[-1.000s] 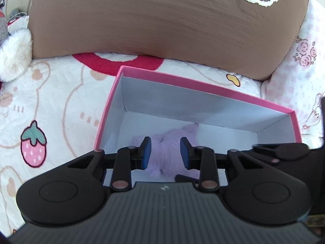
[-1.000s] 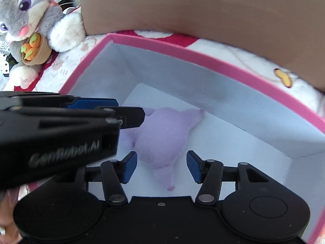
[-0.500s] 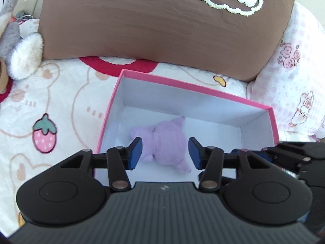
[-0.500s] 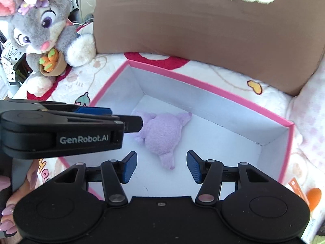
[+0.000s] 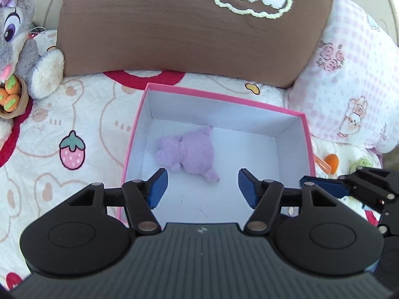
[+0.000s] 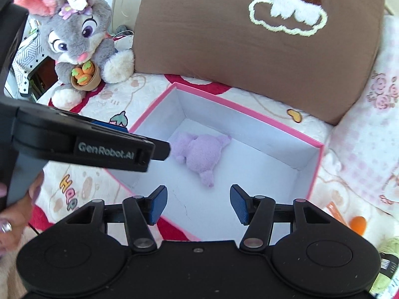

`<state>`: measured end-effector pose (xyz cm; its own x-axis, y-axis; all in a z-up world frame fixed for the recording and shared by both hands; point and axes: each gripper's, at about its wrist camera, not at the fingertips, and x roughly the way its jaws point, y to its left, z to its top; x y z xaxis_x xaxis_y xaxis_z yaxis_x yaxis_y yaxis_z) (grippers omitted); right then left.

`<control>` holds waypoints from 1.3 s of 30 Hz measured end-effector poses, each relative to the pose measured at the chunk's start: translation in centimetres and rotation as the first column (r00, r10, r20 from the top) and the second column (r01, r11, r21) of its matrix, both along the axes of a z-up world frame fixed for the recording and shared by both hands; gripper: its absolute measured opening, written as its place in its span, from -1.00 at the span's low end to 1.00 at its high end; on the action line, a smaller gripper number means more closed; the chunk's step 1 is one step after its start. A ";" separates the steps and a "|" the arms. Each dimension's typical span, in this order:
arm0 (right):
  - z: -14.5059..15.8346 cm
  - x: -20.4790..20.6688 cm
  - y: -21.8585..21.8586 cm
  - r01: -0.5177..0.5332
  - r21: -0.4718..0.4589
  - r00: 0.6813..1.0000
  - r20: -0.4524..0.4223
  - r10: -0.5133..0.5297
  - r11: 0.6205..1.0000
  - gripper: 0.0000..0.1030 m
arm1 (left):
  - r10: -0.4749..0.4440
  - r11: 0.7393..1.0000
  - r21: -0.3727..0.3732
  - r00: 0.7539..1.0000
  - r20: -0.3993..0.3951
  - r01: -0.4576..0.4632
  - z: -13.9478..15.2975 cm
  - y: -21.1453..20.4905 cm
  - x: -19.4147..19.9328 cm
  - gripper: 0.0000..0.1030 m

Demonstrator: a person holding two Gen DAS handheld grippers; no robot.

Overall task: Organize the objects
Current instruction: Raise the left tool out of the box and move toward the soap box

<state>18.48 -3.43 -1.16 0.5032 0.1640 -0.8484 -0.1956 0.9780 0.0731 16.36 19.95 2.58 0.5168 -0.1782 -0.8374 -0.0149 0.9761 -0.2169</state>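
Left gripper [image 5: 202, 187]: I see the jaws apart with nothing between the blue pads — they have just been opening. It hangs above the near end of the pink box [image 5: 217, 96], tilted down into it.

Right gripper [image 6: 197, 204]: jaws also spread, pads bare, nothing gripped. It sits above the box's near edge. In the right wrist view the left unit crosses in from the left side, its black body overlapping the box's left wall; a hand [image 6: 15, 214] with a ring wraps its handle at the lower left.

Purple plush toy [image 5: 188, 150] lies loose on the white box floor, toward the left-rear part, clear of both sets of pads and just short of the back wall. I can't make out which way it faces.

The box rests open on a white bedspread [image 5: 74, 114] printed with strawberries and bears. Behind it, touching or nearly so, a brown pillow [image 5: 189, 30] with a stitched cloud patch leans upright. Right of that, a pink checked pillow [image 5: 349, 94].

Far left: a grey bunny plush [image 6: 79, 42] sits upright holding a small basket of carrots — well apart from the box.

Right of the box, on the bedspread: an orange item [image 6: 357, 224] and a ball of green yarn [image 6: 387, 269] at the frame edge.
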 end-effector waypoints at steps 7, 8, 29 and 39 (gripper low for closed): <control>2.6 -3.8 -0.3 -0.009 -0.013 1.000 0.021 0.010 1.000 0.22 | -0.030 0.998 0.052 1.000 0.007 0.029 2.4 -1.5 -2.6 0.27; 2.8 -4.2 -0.5 -0.002 -0.015 1.000 0.020 0.003 1.000 0.22 | -0.037 0.998 0.053 0.999 0.004 0.037 3.0 -1.7 -2.9 0.27; 6.4 -13.6 -4.1 -0.015 -0.053 0.996 0.086 0.019 0.999 0.28 | -0.133 0.989 0.072 0.990 0.051 0.129 8.8 -7.1 -11.6 0.41; 6.2 -17.3 -6.1 0.013 -0.062 0.996 0.091 -0.007 0.998 0.33 | -0.202 0.978 0.060 0.979 0.025 0.200 8.6 -9.9 -14.5 0.49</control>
<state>1.14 -9.52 5.09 0.5800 0.1066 -0.8076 -0.1887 0.9820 -0.0059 1.90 10.02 11.21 0.5007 -0.2340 -0.8334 0.1889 0.9691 -0.1586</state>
